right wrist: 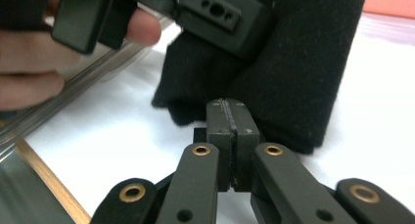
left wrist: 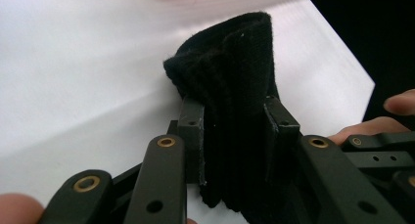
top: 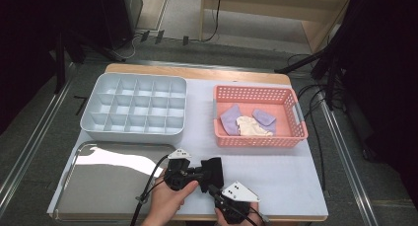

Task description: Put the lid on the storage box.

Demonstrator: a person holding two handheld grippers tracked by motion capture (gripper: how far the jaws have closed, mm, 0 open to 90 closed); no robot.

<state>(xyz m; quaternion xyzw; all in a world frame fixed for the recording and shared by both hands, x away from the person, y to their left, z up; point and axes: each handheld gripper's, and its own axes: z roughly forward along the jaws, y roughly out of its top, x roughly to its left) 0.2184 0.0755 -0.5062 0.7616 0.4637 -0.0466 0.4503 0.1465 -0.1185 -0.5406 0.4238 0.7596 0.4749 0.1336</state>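
A black sock (top: 213,169) stands bunched up on the white table cover near the front edge. My left gripper (top: 199,172) comes at it from the left, and in the left gripper view (left wrist: 232,117) both pads press the ribbed black fabric (left wrist: 235,72) between them. My right gripper (top: 214,189) reaches up from the front edge. Its jaws are shut, with its tips (right wrist: 228,111) right against the sock's lower edge (right wrist: 293,77). I cannot tell whether a fold is pinched there. A jaw of the left gripper (right wrist: 215,11) clamps the sock just above.
A pale compartment tray (top: 133,131) sits at the back left. At the back right is a pink basket (top: 261,140) with lilac socks (top: 230,118) and a cream one (top: 251,127). A shiny metal tray (top: 98,196) lies at the front left, close to my left hand.
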